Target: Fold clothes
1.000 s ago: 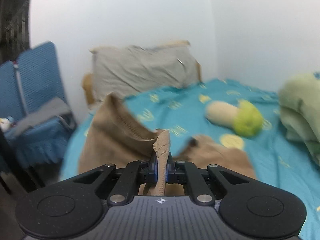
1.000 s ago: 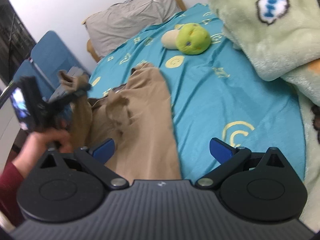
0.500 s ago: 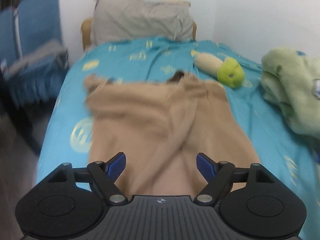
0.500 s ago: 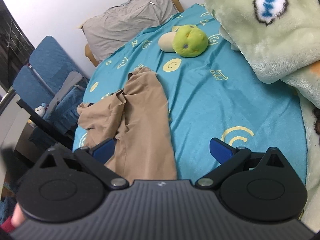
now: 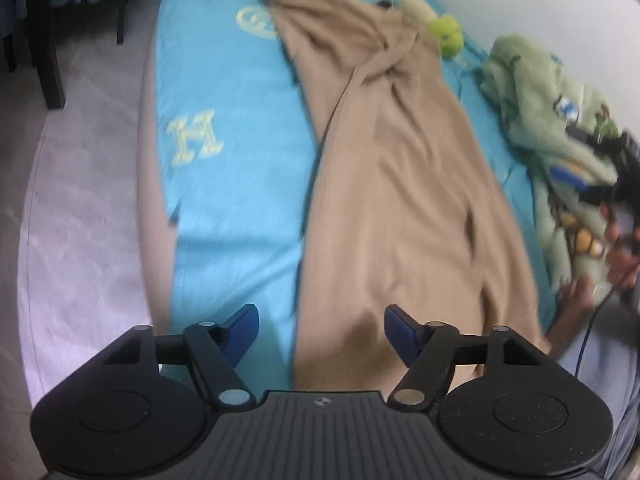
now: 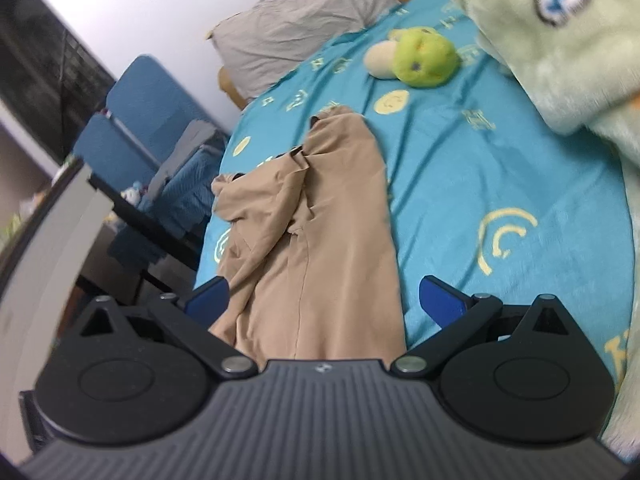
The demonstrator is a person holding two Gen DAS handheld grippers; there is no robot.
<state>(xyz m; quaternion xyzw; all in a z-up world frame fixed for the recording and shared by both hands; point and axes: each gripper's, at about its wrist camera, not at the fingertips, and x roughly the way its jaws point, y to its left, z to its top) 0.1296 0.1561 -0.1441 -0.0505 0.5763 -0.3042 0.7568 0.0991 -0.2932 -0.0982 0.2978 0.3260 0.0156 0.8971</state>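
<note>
Both my grippers gape empty over the trousers (image 5: 400, 184) on the bed (image 5: 224, 184).
Sheet reads "H" beside them; only my right gripper (image 6: 324, 300) sees the pillow (image 6: 296, 28), only my left gripper (image 5: 320, 326) the floor (image 5: 80, 208).

A bed with a turquoise sheet (image 6: 460, 184) stands against a plain white wall (image 6: 160, 4); a grey pillow (image 6: 296, 32) lies at its head; blue chairs (image 6: 136, 120) beside it (two, folded); pale grey floor (image 5: 80, 200).
</note>
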